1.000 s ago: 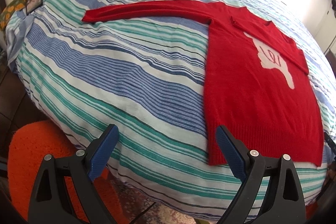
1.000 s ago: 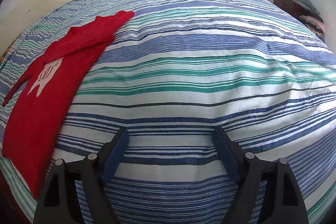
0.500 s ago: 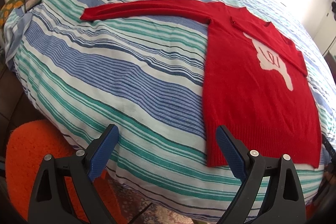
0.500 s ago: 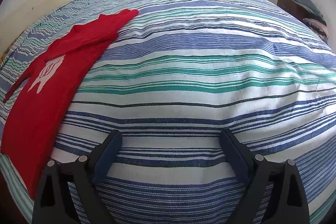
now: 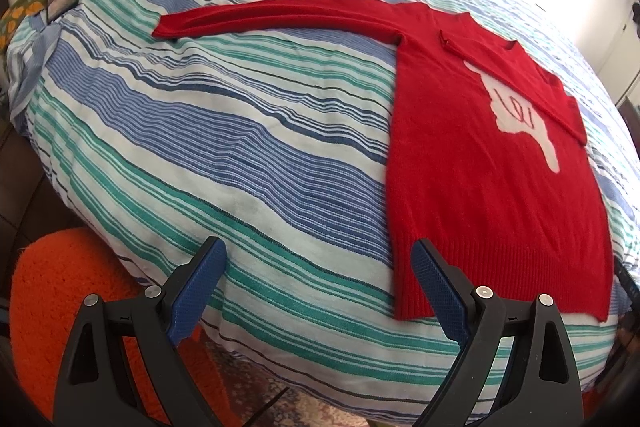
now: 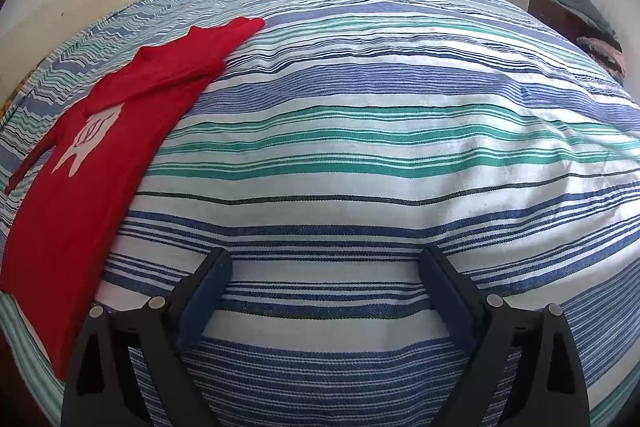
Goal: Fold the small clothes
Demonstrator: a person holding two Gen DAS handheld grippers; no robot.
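1. Red sweater (image 5: 480, 167) lies flat on the striped bed (image 5: 240, 147), one sleeve stretched out, its hem just ahead of the spread, empty left gripper (image 5: 318, 275).
2. The right gripper (image 6: 324, 287), jaws just widened and empty, hovers over bare bedspread, sweater well to its left.

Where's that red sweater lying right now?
The red sweater lies flat on the striped bedspread, at the right of the left wrist view with one sleeve stretched out to the left; in the right wrist view it sits at the far left.

My matt black plastic fingers (image 5: 120, 347) with textured blue pads (image 5: 198, 287), fuzzy red knit sweater (image 5: 480, 187) with ribbed hem, woven striped cotton bedspread (image 6: 380, 147), shaggy orange rug (image 5: 60, 279).
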